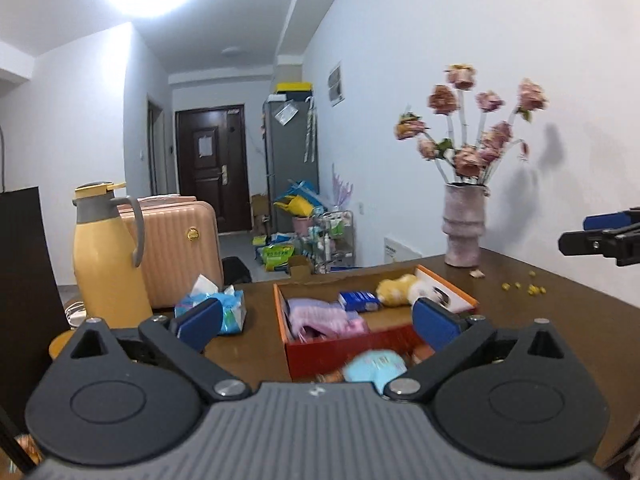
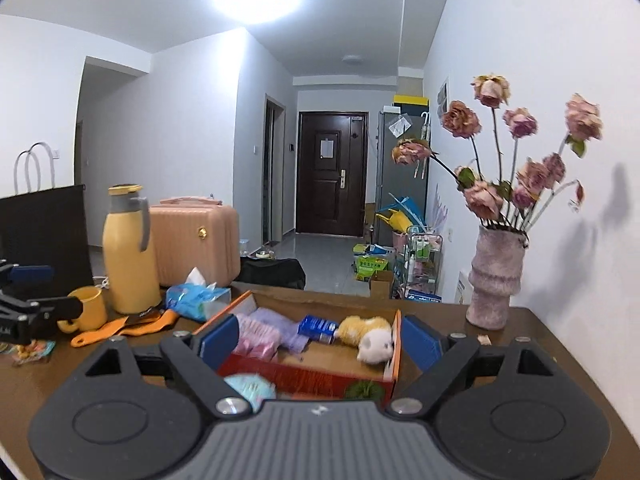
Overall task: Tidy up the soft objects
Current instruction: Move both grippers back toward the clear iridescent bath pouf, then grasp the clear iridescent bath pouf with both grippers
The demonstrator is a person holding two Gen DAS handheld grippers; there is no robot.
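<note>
An orange-red cardboard box lies open on the brown table. Inside it are pink and lilac soft cloths, a blue tissue pack and a yellow-and-white plush toy. A light blue soft pack lies on the table in front of the box. My left gripper is open and empty above the box's near side. My right gripper is open and empty, also facing the box. A green fuzzy object sits by the box's front.
A yellow thermos, a tissue pack, a yellow mug and orange cloth stand left of the box. A vase of dried roses stands at the back right. Yellow crumbs lie nearby.
</note>
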